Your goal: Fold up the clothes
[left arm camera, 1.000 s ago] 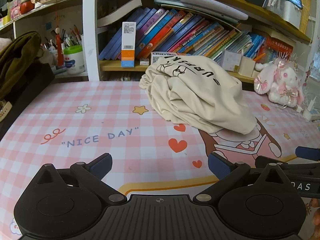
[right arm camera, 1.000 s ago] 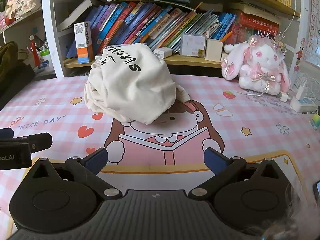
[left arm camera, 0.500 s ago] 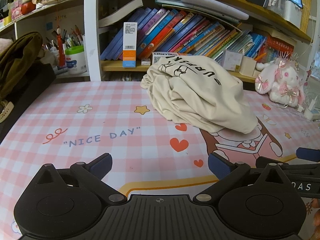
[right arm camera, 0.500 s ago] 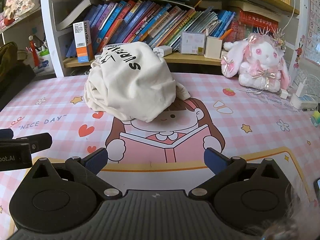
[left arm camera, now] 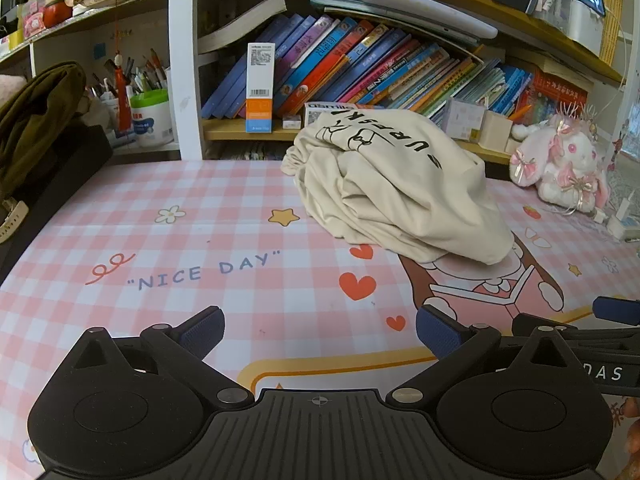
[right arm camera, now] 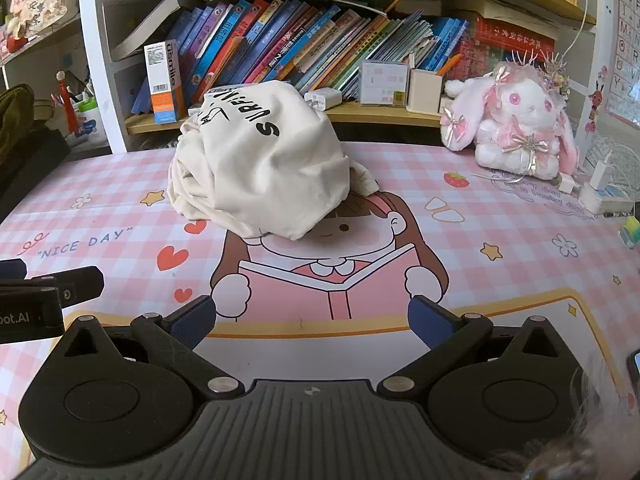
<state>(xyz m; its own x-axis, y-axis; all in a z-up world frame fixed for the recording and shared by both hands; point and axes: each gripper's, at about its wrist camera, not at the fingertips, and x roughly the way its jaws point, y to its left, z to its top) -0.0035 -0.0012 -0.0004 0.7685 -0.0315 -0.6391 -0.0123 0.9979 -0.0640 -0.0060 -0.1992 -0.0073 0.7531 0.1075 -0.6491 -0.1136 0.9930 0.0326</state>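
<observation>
Pink checked desk mat (right arm camera: 500, 208) with "NICE DAY" print and reading-girl cartoon. Plush rabbit (right arm camera: 516, 120) at the mat's far right corner, white charger (right arm camera: 600, 194) beside it. Bookshelf (right arm camera: 384, 114) along the far edge, leaning books (right arm camera: 288, 52), orange-blue box (left arm camera: 260, 88) upright. Pen cup (left arm camera: 150, 116), olive garment (left arm camera: 36, 120) far left.

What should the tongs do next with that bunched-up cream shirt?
Probably move both forward to the cream shirt. It sits in a crumpled heap on the pink mat, and the left tongs and right tongs are both open, empty and short of it. It likely needs spreading flat before any fold.
</observation>
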